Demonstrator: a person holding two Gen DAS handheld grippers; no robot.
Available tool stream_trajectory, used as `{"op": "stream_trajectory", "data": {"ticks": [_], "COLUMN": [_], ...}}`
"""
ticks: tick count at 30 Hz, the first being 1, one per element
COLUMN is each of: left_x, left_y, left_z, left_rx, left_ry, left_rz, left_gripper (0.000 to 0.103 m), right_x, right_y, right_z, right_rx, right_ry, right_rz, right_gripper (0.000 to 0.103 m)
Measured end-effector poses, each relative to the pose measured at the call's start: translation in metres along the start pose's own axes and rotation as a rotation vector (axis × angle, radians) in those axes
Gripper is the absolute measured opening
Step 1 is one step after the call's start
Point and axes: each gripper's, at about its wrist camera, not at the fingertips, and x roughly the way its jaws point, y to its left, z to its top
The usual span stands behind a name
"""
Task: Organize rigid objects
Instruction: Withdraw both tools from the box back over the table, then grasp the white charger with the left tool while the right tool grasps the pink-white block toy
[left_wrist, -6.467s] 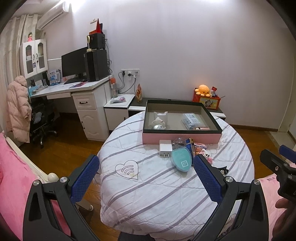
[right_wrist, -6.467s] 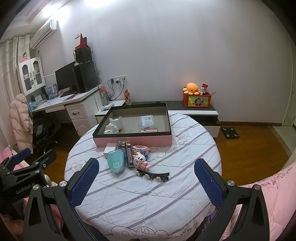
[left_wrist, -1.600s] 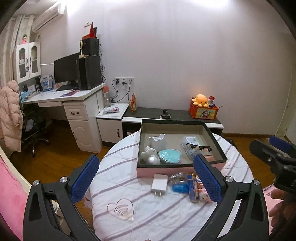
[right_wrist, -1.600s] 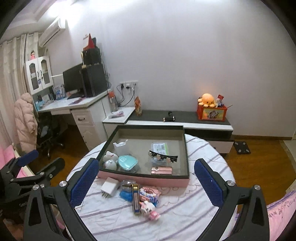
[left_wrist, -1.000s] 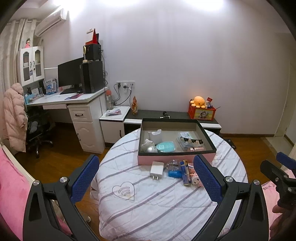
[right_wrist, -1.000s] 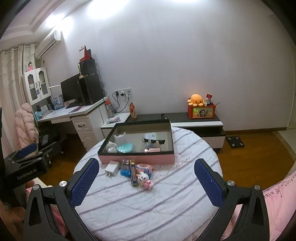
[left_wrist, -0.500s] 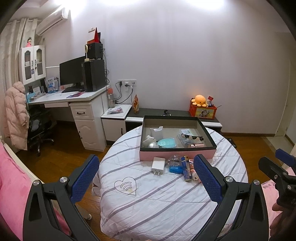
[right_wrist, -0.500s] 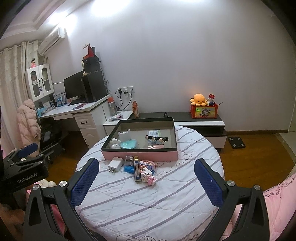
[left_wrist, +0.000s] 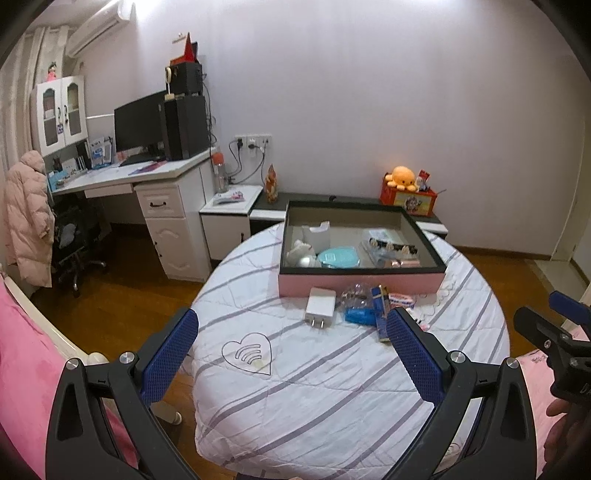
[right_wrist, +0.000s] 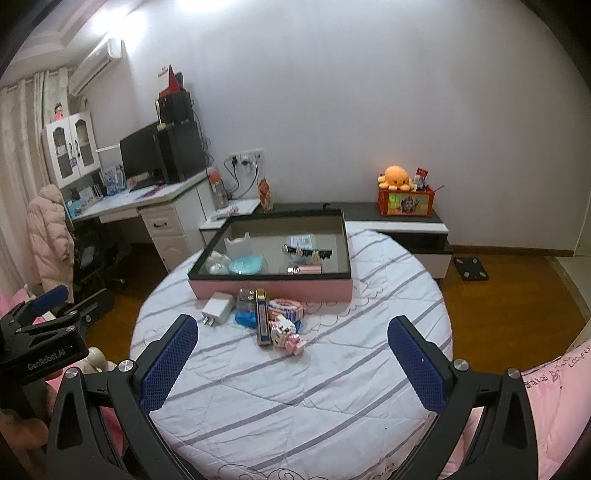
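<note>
Both the left gripper (left_wrist: 291, 350) and right gripper (right_wrist: 291, 354) gape empty. The teal case (right_wrist: 246, 264) and hair clip (right_wrist: 307, 252) lie in the pink tray (right_wrist: 269, 286); the charger (right_wrist: 218, 307), blue lighter (right_wrist: 262, 317) and toy figure (right_wrist: 286, 332) wait at its six o'clock.

White bedspread (right_wrist: 332, 387) showing grey stripes; tray (right_wrist: 269, 288) showing pink walls and a black rim; charger (right_wrist: 218, 307) appearing white; round case (right_wrist: 245, 264) appearing teal; gripper pads (right_wrist: 168, 363) showing blue.

Orange octopus plush (right_wrist: 394, 177) sits atop a red box (right_wrist: 405, 201).
</note>
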Motion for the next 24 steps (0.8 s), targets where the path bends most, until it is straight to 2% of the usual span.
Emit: {"op": "stream_trajectory", "data": {"ticks": [9, 19, 21, 24], "left_x": [0.062, 0.157, 0.177, 0.199], "left_y": [-0.004, -0.011, -0.013, -0.017], "left_z": [-0.012, -0.025, -0.027, -0.03], "left_rx": [0.018, 0.036, 0.038, 0.047], "left_ry": [0.089, 0.227, 0.26, 0.293], "left_rz": [0.001, -0.008, -0.01, -0.012], "left_gripper": [0.103, 0.103, 0.103, 0.103], "right_x": [0.063, 0.136, 0.145, 0.16], "right_y": [-0.007, -0.015, -0.016, -0.017], "right_z": [-0.012, -0.026, -0.028, -0.03], "right_rx": [-0.003, -0.022, -0.027, -0.032], "right_ry": [0.129, 0.258, 0.273, 0.299], "right_rz": [-0.002, 0.005, 0.009, 0.014], "right_gripper": [0.103, 0.103, 0.102, 0.095]}}
